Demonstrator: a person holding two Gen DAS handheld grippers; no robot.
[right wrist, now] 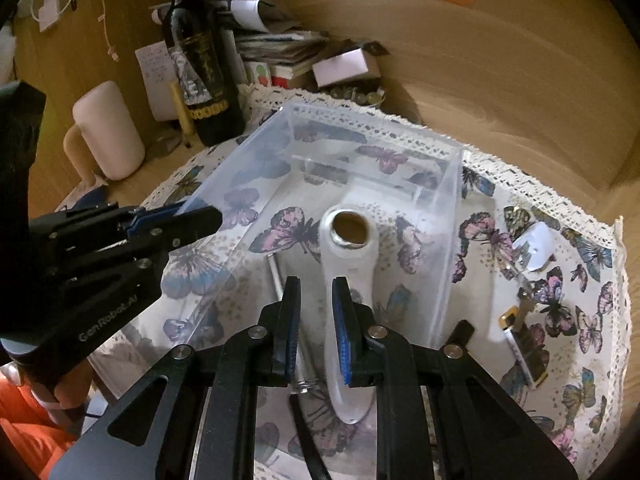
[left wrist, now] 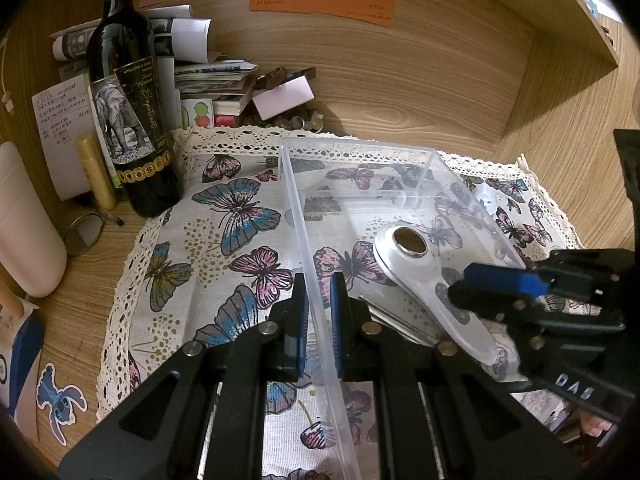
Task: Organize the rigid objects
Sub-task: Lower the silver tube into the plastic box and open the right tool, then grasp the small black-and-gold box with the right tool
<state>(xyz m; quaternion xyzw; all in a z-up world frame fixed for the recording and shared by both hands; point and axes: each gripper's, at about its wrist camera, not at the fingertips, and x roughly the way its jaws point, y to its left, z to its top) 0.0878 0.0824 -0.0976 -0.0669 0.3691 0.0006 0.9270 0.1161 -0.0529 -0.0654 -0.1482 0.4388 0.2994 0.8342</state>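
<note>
Resting on a butterfly-print cloth [left wrist: 224, 216] with a lace border, a clear plastic bin [left wrist: 360, 152] stood open-topped on the wooden desk [left wrist: 420, 92]. Left gripper [left wrist: 318, 312]: clenched on the bin's near side wall, one blue pad outside it and one inside. Right gripper [right wrist: 316, 320]: narrowed about the handle of a white tool [right wrist: 348, 264] with a round metal-ringed opening at its head; the handle lay against the right-hand pad, and whether the left-hand pad also touched it could not be told. The tool's head lay inside the bin, on its floor, its handle running back toward the right gripper. A thin metal rod [right wrist: 276, 276] lay just beside the tool. On the cloth outside the bin, to its right: a small white item [right wrist: 534, 250]. Behind the cloth: a dark wine bottle [left wrist: 132, 120], a stack of papers [left wrist: 212, 76], and a pale cylindrical container [right wrist: 108, 130].
</note>
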